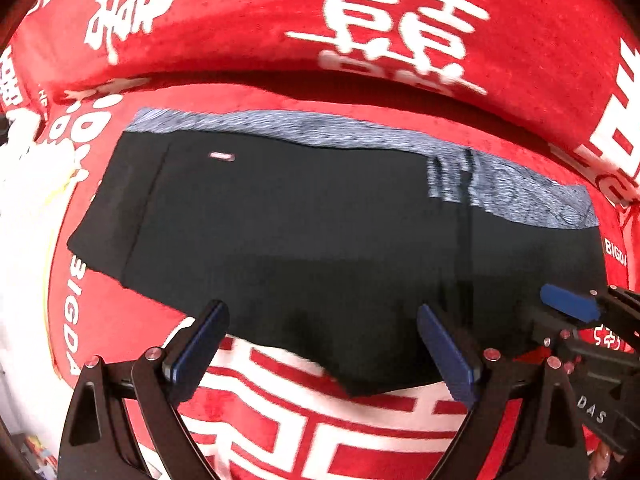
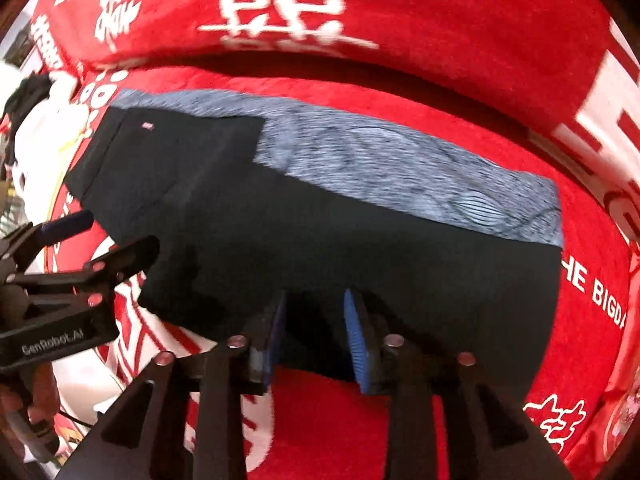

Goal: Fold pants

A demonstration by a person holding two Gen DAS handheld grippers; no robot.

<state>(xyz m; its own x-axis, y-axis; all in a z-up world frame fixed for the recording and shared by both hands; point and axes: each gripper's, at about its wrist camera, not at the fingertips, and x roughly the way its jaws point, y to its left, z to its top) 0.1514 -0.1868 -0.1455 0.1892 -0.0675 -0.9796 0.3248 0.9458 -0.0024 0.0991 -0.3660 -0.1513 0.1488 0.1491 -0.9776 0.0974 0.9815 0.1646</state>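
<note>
We see one pair of pants (image 1: 320,232) lying folded and flat on a red blanket (image 1: 280,432) printed with large white characters. They are black with a blue-grey patterned band along the far edge. From the left wrist, their left edge is the waistband end, with red blanket beyond it and something white (image 1: 24,208) at the far left that we cannot identify. The near edge runs unevenly across the frame, and below it the blanket lies bare. A raised red fold of blanket (image 1: 360,20) runs along the far side, with a strip of open red between it and the pants.

We count two grippers. The left gripper (image 1: 320,344) hangs over the near edge, jaws spread wide, nothing between them but the cloth below. Further right, the right gripper (image 2: 312,340) sits over the same near edge, jaws partly apart; the black cloth lies between them, but the pads do not press it. To its right, the pants end in a straight edge, then more bare blanket.
</note>
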